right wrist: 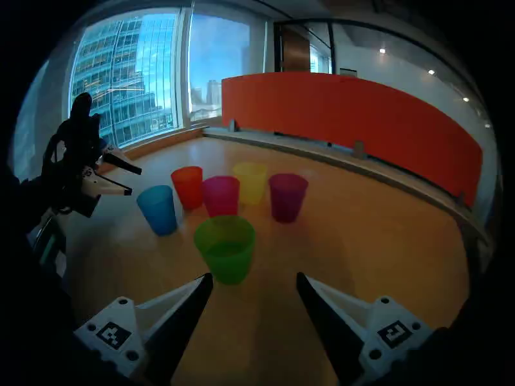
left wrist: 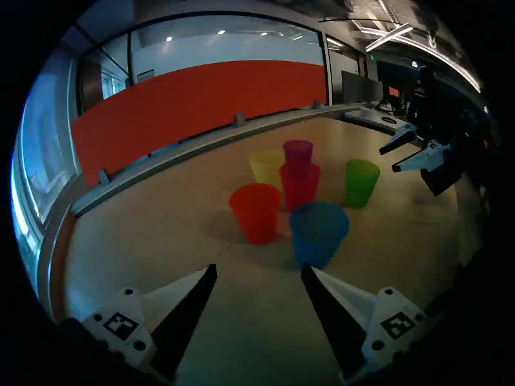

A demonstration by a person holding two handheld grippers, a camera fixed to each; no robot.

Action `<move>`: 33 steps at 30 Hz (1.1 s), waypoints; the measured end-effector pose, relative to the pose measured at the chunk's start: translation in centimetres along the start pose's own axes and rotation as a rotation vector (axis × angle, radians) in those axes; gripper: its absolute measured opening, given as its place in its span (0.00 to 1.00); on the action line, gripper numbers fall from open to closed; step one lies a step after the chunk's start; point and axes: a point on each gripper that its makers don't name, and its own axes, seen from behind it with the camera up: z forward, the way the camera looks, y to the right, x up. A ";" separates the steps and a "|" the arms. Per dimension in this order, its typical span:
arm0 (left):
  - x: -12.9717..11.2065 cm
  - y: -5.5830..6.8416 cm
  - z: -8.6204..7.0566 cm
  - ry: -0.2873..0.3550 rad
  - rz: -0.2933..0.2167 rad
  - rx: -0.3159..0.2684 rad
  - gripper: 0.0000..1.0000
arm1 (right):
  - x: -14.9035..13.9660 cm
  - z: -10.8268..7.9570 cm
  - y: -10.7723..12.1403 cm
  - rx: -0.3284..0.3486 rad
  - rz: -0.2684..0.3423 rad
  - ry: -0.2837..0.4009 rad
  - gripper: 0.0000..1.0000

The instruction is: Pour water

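Note:
Several plastic cups stand upright in a cluster on a wooden table. In the left gripper view the blue cup [left wrist: 318, 232] is nearest, just ahead of my open left gripper [left wrist: 259, 275], with the orange cup [left wrist: 255, 212], pink cup [left wrist: 299, 184], yellow cup [left wrist: 266, 167], purple cup [left wrist: 298, 151] and green cup [left wrist: 360, 182] behind. In the right gripper view the green cup [right wrist: 226, 248], holding liquid, sits just ahead of my open right gripper [right wrist: 253, 282]. Behind it stand the blue cup [right wrist: 157, 209], orange cup [right wrist: 188, 186], pink cup [right wrist: 221, 196], yellow cup [right wrist: 250, 182] and purple cup [right wrist: 287, 197].
A long orange partition [left wrist: 193, 103] runs along the table's far edge [left wrist: 212, 138]. The right gripper [left wrist: 418, 151] shows at the right of the left gripper view; the left gripper [right wrist: 106, 170] shows at the left of the right gripper view. Large windows [right wrist: 122, 83] lie beyond.

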 end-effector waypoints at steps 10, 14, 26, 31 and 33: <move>1.5 -3.3 -0.8 0.083 -0.094 0.119 0.98 | 1.4 -0.7 1.0 -0.085 0.043 0.044 1.00; 2.3 -4.6 -1.1 0.119 -0.106 0.174 0.98 | 2.2 -0.8 1.7 -0.127 0.065 0.067 1.00; 4.4 -7.1 -2.3 0.225 -0.153 0.302 0.98 | 5.4 -1.0 4.5 -0.259 0.129 0.183 1.00; 4.9 -8.2 -2.6 0.262 -0.187 0.345 0.98 | 6.9 -1.4 5.5 -0.306 0.158 0.245 1.00; 5.2 -8.6 -2.9 0.284 -0.205 0.362 0.98 | 7.6 -1.6 6.0 -0.334 0.166 0.276 1.00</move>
